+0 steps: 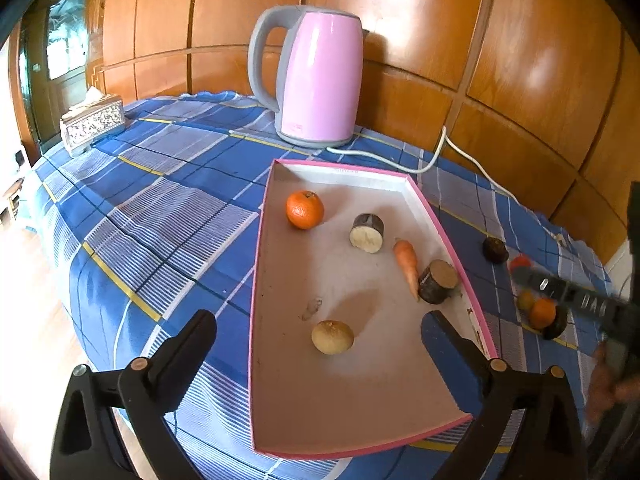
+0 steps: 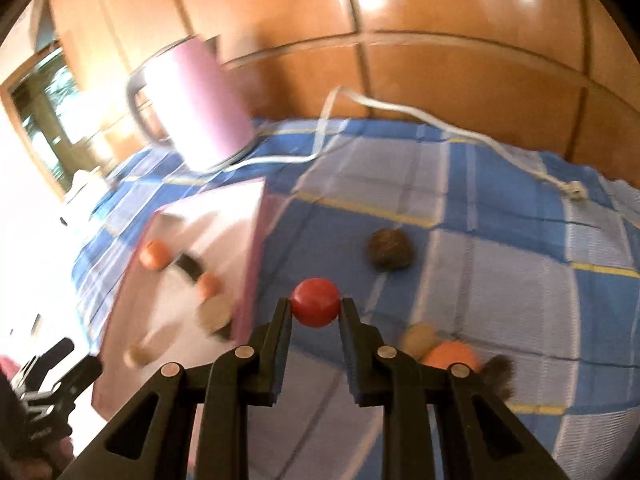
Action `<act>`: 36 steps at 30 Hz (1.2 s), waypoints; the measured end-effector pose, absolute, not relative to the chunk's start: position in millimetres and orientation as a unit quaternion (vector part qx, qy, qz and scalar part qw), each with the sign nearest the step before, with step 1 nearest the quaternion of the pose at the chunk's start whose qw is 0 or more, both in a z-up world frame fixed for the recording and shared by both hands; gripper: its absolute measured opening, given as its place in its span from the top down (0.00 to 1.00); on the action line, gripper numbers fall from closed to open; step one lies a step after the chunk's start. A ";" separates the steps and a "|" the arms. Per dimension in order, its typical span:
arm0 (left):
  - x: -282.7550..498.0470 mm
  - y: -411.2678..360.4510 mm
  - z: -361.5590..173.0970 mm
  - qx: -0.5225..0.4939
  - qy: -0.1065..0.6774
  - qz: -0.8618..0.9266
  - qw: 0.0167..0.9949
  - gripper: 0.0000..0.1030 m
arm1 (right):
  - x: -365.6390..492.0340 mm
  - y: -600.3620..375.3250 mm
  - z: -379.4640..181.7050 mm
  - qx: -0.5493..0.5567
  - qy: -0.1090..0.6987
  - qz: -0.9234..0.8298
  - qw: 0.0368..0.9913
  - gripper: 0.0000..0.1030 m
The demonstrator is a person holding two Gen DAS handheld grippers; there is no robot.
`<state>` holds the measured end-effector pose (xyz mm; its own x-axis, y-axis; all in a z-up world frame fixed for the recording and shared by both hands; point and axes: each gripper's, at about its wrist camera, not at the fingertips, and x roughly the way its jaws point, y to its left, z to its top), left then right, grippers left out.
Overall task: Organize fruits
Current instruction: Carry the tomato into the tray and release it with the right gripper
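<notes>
Red fruit pinched in my right gripper (image 2: pixel 315 307), above the cloth just right of the pink tray (image 2: pixel 256 248).

The red fruit (image 2: pixel 315 302) looks small, light, smooth and likely slippery; I hold it across its widest part. My left gripper (image 1: pixel 320 332) hangs wide and empty over the tray's near end.
</notes>
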<state>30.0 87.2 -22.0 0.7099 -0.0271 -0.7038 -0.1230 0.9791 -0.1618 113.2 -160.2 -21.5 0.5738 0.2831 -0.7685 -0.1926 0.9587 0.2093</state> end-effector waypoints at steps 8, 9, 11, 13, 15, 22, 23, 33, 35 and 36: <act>24.5 97.3 -14.1 -0.101 0.361 0.046 0.926 0.00 | 98.2 -96.3 -26.0 0.008 0.455 0.213 0.864 0.77; 24.2 98.7 -13.3 -0.101 0.359 0.048 0.926 0.00 | 99.1 -89.8 -26.1 0.006 0.458 0.220 0.861 0.77; 24.0 101.1 -13.0 -0.104 0.358 0.050 0.927 0.00 | 101.7 -81.0 -28.0 0.004 0.462 0.227 0.857 0.77; 23.7 102.7 -13.1 -0.105 0.359 0.051 0.926 0.00 | 104.6 -72.1 -30.1 -0.002 0.466 0.233 0.854 0.76; 23.9 104.2 -13.7 -0.108 0.359 0.051 0.926 0.00 | 103.5 -66.3 -31.3 -0.005 0.469 0.230 0.853 0.76; 23.9 105.2 -15.9 -0.111 0.363 0.051 0.924 0.00 | 101.0 -68.9 -34.6 -0.001 0.471 0.220 0.854 0.69; 23.8 105.1 -16.0 -0.112 0.362 0.050 0.924 0.00 | 100.7 -70.9 -34.8 0.001 0.470 0.218 0.855 0.68; 23.4 91.6 -19.2 -0.094 0.369 0.030 0.924 0.00 | 83.5 -102.8 -27.7 0.019 0.448 0.163 0.879 0.66; 23.4 88.2 -18.9 -0.090 0.369 0.024 0.925 0.00 | 77.3 -112.4 -26.8 0.021 0.443 0.147 0.884 0.66; 23.3 86.4 -18.6 -0.088 0.369 0.021 0.925 0.00 | 74.8 -116.6 -26.7 0.023 0.442 0.141 0.886 0.66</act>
<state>23.3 86.4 -18.6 0.7274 -0.0251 -0.6857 -0.1041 0.9837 -0.1464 74.8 -116.6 -26.7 0.5699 0.2702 -0.7760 -0.2302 0.9591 0.1649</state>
